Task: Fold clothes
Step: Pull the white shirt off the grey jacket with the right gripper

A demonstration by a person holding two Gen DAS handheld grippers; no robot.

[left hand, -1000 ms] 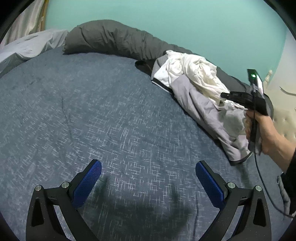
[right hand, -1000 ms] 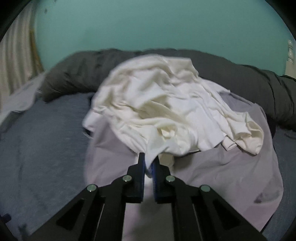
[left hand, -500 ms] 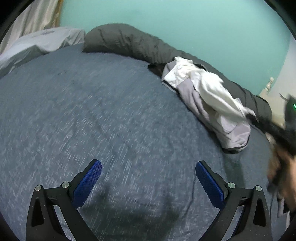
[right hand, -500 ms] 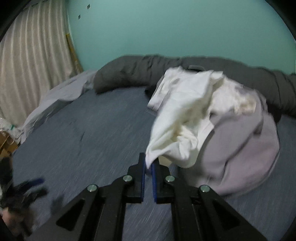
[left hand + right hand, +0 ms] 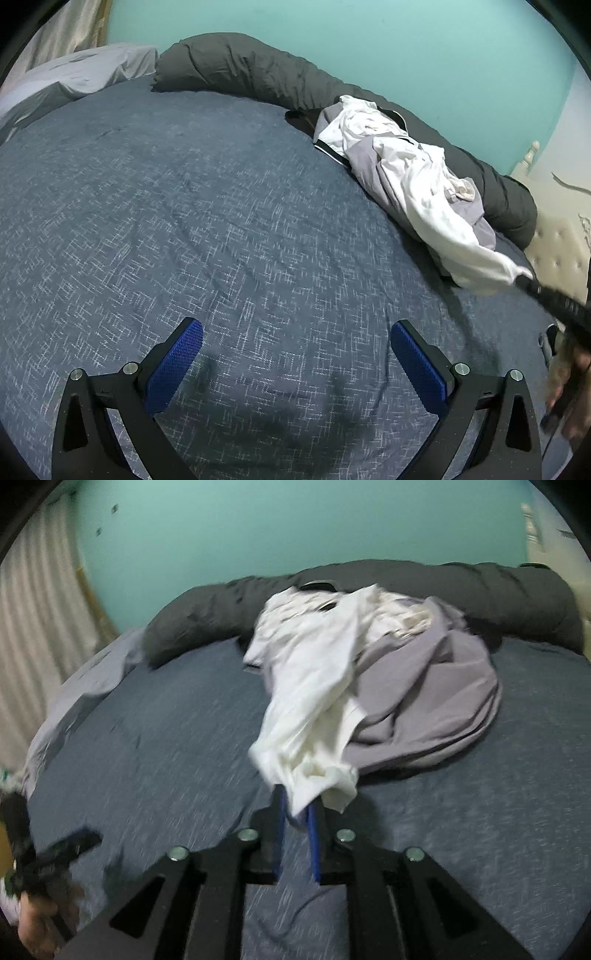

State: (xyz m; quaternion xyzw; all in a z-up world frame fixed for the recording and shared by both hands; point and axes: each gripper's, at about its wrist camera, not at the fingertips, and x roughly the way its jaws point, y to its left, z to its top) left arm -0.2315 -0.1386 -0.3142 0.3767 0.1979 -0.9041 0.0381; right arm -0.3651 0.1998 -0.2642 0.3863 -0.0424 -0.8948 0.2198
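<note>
A white garment (image 5: 314,701) is stretched from the clothes pile toward me, its end bunched between my right gripper's (image 5: 297,801) blue pads. The jaws are opening a little, but the cloth is still drawn taut to them. The left wrist view shows the white garment (image 5: 436,214) pulled out to the right gripper (image 5: 528,280) at the far right. Under it lies a lilac garment (image 5: 424,701), crumpled on the blue bed cover (image 5: 184,221). My left gripper (image 5: 297,325) hovers wide open over bare cover, holding nothing, and appears blurred as the left gripper (image 5: 74,843) at lower left.
A rolled dark grey duvet (image 5: 240,74) runs along the far side of the bed against the teal wall. A pale grey sheet (image 5: 74,74) lies at the left corner. A cream tufted headboard (image 5: 557,251) stands at right, and a curtain (image 5: 37,609) hangs at left.
My right gripper has drawn the white garment out of the pile and away from it, stretching it long. Its jaws have parted slightly. The left gripper shifted sideways and stayed open.
</note>
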